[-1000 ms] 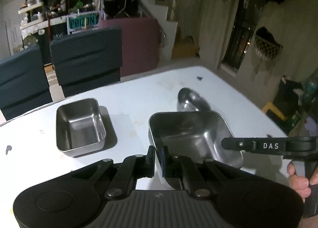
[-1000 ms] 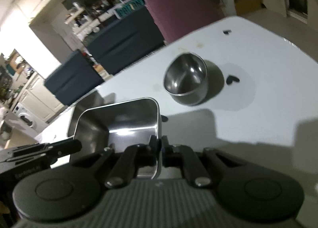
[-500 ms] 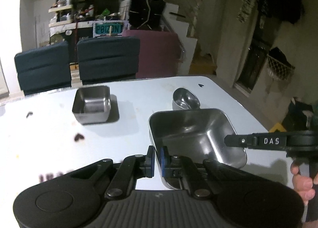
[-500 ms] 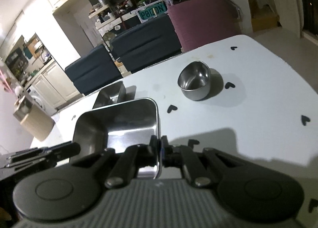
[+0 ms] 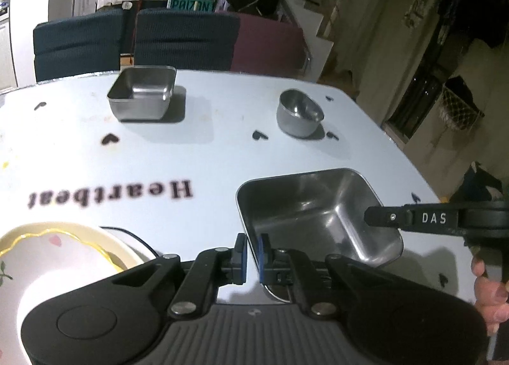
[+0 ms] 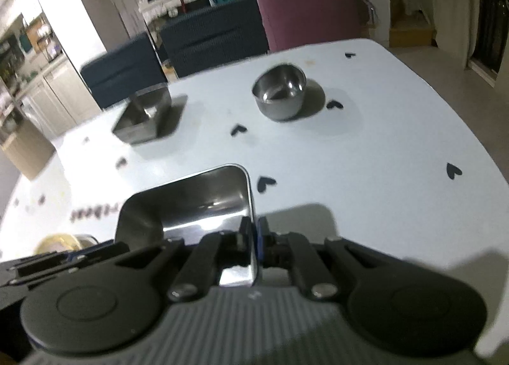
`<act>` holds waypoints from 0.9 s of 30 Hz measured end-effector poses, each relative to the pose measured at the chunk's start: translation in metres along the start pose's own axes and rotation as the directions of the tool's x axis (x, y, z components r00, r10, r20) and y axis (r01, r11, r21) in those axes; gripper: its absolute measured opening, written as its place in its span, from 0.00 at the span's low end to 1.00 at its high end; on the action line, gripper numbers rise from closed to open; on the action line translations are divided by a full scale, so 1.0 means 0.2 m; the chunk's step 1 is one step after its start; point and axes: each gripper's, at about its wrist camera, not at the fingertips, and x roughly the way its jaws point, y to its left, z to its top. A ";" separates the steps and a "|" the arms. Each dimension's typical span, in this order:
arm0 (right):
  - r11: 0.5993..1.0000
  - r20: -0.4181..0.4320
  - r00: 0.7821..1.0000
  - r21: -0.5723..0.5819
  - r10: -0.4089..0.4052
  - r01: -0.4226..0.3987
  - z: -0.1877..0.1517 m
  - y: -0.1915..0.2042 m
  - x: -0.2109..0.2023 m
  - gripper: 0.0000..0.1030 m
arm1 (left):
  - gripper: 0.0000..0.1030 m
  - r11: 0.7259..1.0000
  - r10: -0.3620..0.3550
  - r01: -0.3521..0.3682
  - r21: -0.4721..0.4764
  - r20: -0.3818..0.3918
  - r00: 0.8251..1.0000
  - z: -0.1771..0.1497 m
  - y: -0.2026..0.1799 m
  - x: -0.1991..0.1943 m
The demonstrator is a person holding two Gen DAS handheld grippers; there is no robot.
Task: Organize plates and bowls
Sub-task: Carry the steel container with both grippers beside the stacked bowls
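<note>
A large rectangular steel tray is held by both grippers above the white table. My left gripper is shut on its near-left rim. My right gripper is shut on its right rim; its finger also shows in the left wrist view. A small square steel tray sits far left and shows in the right wrist view. A round steel bowl sits far right, also in the right wrist view. A cream plate with a gold wavy rim lies near left.
Dark blue chairs and a maroon chair stand along the table's far edge. The table carries black heart marks and the word "Heartbeat". The table's right edge drops to the floor.
Both grippers have pulled the large tray back toward the near side and higher; the small tray and bowl now look farther away. The cream plate has come into the left wrist view.
</note>
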 end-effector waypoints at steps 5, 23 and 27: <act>1.000 -0.036 0.999 -0.004 -0.028 0.028 -0.03 -0.01 0.04 0.05 | 0.07 1.000 -0.013 0.013 0.003 -0.024 1.000 -0.01 -0.01 0.06; 0.997 -0.036 0.997 0.034 -0.069 0.070 -0.01 -0.04 0.09 0.06 | 0.08 0.996 0.022 -0.017 0.090 -0.055 0.998 -0.02 -0.07 0.19; 0.997 -0.039 0.997 0.030 -0.068 0.069 -0.01 -0.04 0.10 0.06 | 0.08 0.996 0.015 -0.011 0.086 -0.052 0.999 -0.02 -0.07 0.19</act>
